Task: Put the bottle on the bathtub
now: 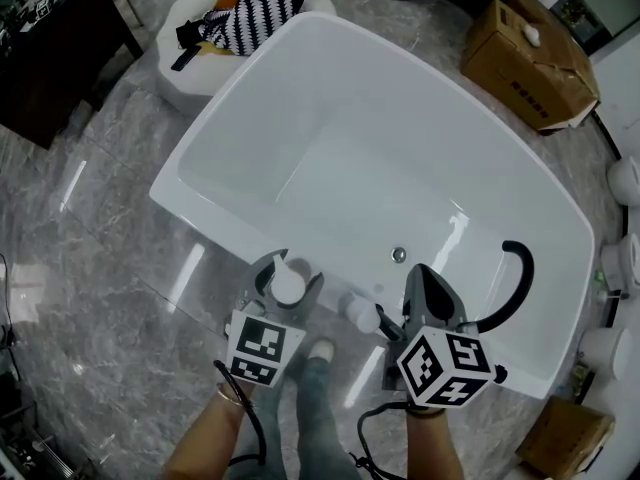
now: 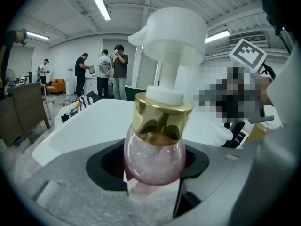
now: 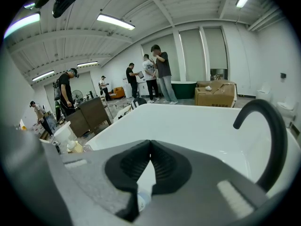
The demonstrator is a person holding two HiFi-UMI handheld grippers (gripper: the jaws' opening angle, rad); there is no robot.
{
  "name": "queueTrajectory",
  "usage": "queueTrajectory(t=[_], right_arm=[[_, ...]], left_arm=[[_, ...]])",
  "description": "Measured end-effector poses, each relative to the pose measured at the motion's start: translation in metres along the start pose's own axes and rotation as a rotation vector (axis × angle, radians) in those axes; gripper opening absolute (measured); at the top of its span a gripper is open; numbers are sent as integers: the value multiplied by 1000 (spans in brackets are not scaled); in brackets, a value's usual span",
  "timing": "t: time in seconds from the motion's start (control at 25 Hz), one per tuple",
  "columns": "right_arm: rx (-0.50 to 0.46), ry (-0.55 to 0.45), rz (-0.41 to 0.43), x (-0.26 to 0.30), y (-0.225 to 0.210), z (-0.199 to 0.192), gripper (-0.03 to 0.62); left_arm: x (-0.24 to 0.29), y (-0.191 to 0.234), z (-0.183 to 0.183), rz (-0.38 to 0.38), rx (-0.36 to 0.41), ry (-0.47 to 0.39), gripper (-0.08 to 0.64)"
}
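Note:
The bottle point(image 2: 154, 154) has a round pink body, a gold collar and a white pump head point(image 1: 287, 285). It stands upright at the near rim of the white bathtub point(image 1: 400, 148), between the jaws of my left gripper point(image 1: 292, 271). In the left gripper view the dark pads sit close on either side of the body without visibly squeezing it, so my left gripper point(image 2: 151, 169) reads as open around the bottle. My right gripper point(image 1: 421, 274) is a little to the right over the same rim. Its jaws are shut with nothing between them point(image 3: 149, 143).
A second small white-capped bottle point(image 1: 358, 312) stands on the rim between the grippers. A black curved faucet point(image 1: 516, 276) rises right of my right gripper. A cardboard box point(image 1: 530, 53), a white pouf with striped cloth point(image 1: 240, 13) and a dark table point(image 1: 50, 48) lie beyond. Several people stand far off.

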State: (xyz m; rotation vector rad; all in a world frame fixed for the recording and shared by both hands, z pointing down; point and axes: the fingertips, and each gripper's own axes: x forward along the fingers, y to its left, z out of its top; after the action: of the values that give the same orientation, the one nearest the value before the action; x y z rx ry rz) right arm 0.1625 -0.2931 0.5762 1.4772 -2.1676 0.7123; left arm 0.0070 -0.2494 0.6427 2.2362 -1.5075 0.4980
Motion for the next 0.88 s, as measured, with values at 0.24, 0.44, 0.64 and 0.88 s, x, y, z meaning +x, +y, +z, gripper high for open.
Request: queueTrajectory(t=[0.24, 0.44, 0.64, 0.88], right_arm=[[-12, 24, 4, -3, 2, -6, 3], [-20, 51, 7, -7, 4, -13, 3], [-23, 49, 11, -15, 6, -9, 3], [-32, 24, 27, -29, 17, 5, 2]], left_arm=[[-9, 2, -5, 13, -5, 20, 270], [-21, 4, -5, 18, -1, 35, 270], [-41, 4, -1, 32, 10, 46, 275], [-66, 2, 6, 49, 2, 55, 275]])
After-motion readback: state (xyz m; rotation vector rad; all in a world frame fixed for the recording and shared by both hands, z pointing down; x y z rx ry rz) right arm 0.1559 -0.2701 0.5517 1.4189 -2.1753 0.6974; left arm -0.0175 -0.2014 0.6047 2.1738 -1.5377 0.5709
